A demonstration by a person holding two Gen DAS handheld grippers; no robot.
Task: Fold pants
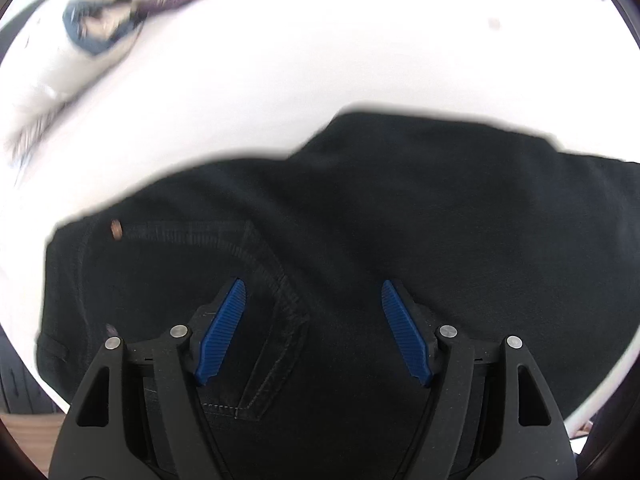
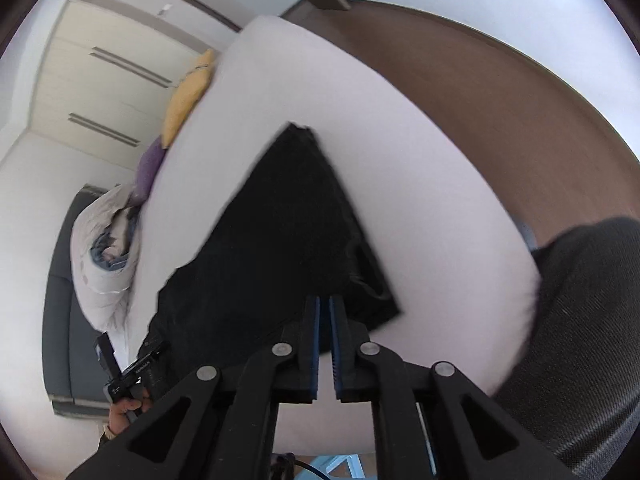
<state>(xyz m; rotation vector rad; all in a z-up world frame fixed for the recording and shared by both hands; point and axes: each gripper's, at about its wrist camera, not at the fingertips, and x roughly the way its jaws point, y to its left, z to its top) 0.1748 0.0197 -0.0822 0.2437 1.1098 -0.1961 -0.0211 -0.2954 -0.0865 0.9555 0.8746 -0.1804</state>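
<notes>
Pants (image 1: pixel 360 220), black and denim-like, lie directly beneath my left gripper (image 1: pixel 312 292), whose blue pads (image 1: pixel 224 332) stand spread wide with nothing between them and only cloth below. Just under those pads I see a stitched pocket (image 1: pixel 272 320) and a small copper rivet (image 1: pixel 116 230) toward the waist end, so I judge this is the top of the garment. My right gripper (image 2: pixel 324 304) has its jaws almost pressed together, a thin slit left, and they pinch nothing; the cloth lies past the tips.

To do this step well I would pick a firm doubled edge, not the flat middle, take both layers, and carry them over evenly so the fold lands square.

Farther out, the pants stretch as a long dark slab, already doubled lengthwise I think, across the white bed (image 2: pixel 420 200), narrowing toward the far hem. Beyond lie a rolled pale duvet (image 2: pixel 104 256) and purple and yellow pillows (image 2: pixel 188 96).
</notes>
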